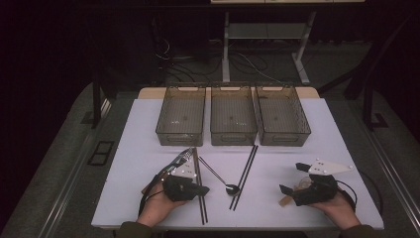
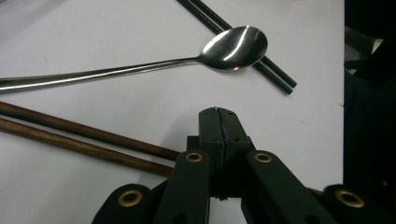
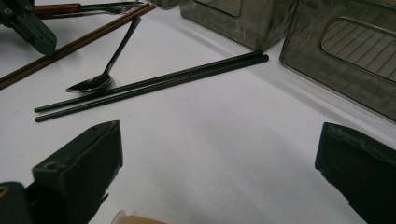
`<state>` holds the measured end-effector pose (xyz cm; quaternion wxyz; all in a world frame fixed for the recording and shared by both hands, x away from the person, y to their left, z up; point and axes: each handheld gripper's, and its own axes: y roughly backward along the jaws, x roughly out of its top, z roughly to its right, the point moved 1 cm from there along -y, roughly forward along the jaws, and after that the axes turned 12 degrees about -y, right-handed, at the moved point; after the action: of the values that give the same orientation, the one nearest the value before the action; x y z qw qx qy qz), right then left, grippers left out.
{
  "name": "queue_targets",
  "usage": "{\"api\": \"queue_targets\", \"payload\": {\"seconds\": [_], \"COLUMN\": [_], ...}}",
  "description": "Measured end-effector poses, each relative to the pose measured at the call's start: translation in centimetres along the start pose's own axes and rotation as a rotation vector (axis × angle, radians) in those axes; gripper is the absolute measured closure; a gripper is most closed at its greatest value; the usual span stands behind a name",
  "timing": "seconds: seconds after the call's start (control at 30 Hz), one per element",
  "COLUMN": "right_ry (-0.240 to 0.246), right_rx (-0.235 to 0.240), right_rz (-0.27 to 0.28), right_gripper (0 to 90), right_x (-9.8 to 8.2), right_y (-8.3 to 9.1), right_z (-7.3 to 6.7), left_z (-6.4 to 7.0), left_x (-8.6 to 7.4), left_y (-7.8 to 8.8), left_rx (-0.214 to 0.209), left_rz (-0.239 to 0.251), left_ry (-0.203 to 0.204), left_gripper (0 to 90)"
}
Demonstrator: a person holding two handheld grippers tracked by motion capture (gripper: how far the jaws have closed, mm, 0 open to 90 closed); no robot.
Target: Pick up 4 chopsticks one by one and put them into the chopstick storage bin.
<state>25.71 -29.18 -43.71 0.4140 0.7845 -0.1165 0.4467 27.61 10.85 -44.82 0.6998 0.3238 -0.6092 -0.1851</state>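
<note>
Three bins [image 1: 233, 121], one spoon [image 2: 233, 42], four chopsticks [image 1: 245, 174]

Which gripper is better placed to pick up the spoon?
Left, probably. The left gripper, jaws shut, sits right beside the spoon; the right gripper, jaws open, is farther off, beyond the black chopsticks.

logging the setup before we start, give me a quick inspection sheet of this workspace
Surface: white table, bare on the right.
Job's things: three see-through bins in a row at the far edge; spoon resting on black chopsticks; brown chopsticks; fork with a wooden handle.
Clutter: nothing seen.
Grippers: left gripper shut, empty, over the brown chopsticks; right gripper open, empty.
Cables: one trails from each gripper; more on the floor behind.
Surroundings: dark room, desk legs beyond.
</note>
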Motion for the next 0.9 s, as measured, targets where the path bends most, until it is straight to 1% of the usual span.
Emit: {"api": "queue_targets", "payload": {"seconds": [0.13,0.2,0.27,0.4,0.43,0.7,0.73,0.8,0.9], "right_ry": [-0.001,-0.001,-0.003,-0.003,-0.003,-0.002,-0.002,-0.002,-0.004], "right_rx": [-0.001,-0.001,-0.001,-0.001,-0.001,-0.001,-0.001,-0.002,-0.002], "right_rz": [0.003,0.002,0.004,0.004,0.005,0.005,0.005,0.005,0.005], "right_gripper": [1.0,1.0,1.0,1.0,1.0,1.0,1.0,1.0,1.0], "right_x": [0.02,0.02,0.02,0.02,0.02,0.02,0.02,0.03,0.02], "right_y": [0.0,0.0,0.0,0.02,0.03,0.06,0.06,0.06,0.08], "right_z": [0.01,0.01,0.02,0.03,0.02,0.03,0.03,0.03,0.03], "left_z": [0.01,0.05,0.07,0.09,0.06,-0.02,-0.1,-0.01,-0.05], "left_x": [-0.02,-0.02,-0.04,-0.08,-0.09,-0.22,-0.24,-0.28,-0.35], "left_y": [-0.43,-0.69,-0.87,-0.83,-0.76,-0.48,-0.48,-0.43,-0.29], "left_rx": [-0.013,-0.024,-0.025,-0.032,-0.033,-0.044,-0.045,-0.047,-0.048], "left_rz": [-0.01,-0.023,-0.044,-0.041,-0.045,-0.056,-0.061,-0.06,-0.064], "left_ry": [0.005,-0.001,-0.01,0.001,-0.003,-0.001,-0.015,-0.003,-0.008], "left_gripper": [89.1,89.1,89.1,89.1,89.1,89.1,89.1,89.1,89.1]}}
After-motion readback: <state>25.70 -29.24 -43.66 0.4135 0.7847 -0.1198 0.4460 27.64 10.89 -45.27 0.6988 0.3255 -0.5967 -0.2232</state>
